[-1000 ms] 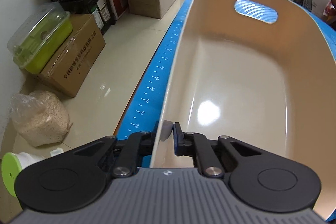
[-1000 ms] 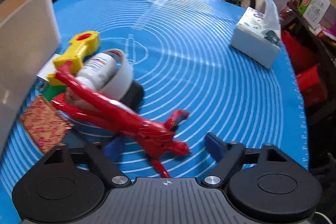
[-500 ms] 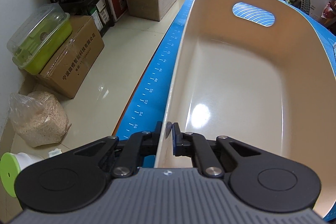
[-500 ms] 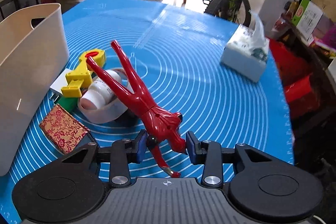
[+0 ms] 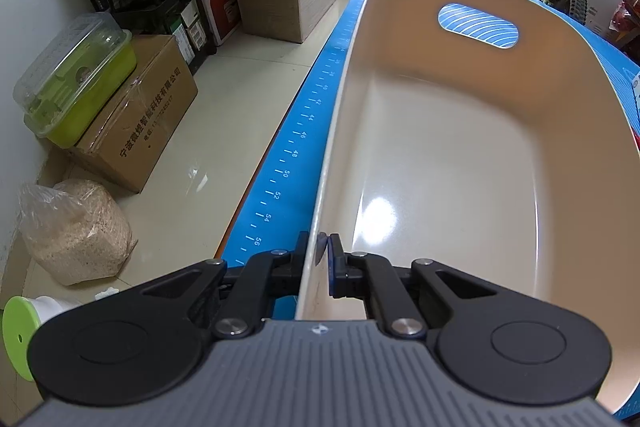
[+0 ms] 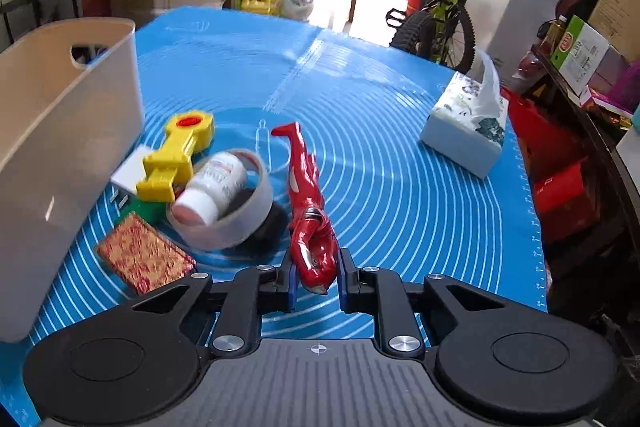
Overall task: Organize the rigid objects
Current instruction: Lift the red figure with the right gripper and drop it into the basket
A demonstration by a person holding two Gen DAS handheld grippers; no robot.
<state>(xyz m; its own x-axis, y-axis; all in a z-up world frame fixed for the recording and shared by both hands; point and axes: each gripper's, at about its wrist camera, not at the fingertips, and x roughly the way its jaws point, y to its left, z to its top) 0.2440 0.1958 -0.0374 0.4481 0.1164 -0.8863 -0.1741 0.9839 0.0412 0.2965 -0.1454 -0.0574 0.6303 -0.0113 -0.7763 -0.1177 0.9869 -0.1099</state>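
Observation:
My left gripper (image 5: 318, 253) is shut on the near rim of the cream plastic bin (image 5: 440, 155), one finger outside the wall and one inside. Nothing lies in the bin. In the right wrist view my right gripper (image 6: 316, 273) is closing on a red toy figure (image 6: 308, 203), its jaws pressing the torso, legs pointing away and lifted off the blue mat (image 6: 380, 155). Left of it lie a yellow toy wrench (image 6: 174, 155), a white pill bottle (image 6: 212, 187) inside a tape roll (image 6: 240, 223), and a red patterned pouch (image 6: 144, 257). The bin (image 6: 60, 147) stands at the far left.
A tissue box (image 6: 464, 135) sits at the mat's right side. A white charger (image 6: 128, 179) and a green block (image 6: 146, 205) hide under the wrench. Cardboard boxes (image 5: 136, 131), a green container (image 5: 76, 83) and a grain bag (image 5: 72, 231) stand on the floor left of the table. A bicycle (image 6: 440, 23) is beyond.
My right gripper has closed around the red figure and lifted it off the pile, its legs swinging upright. The left gripper has stayed clamped on the bin rim.

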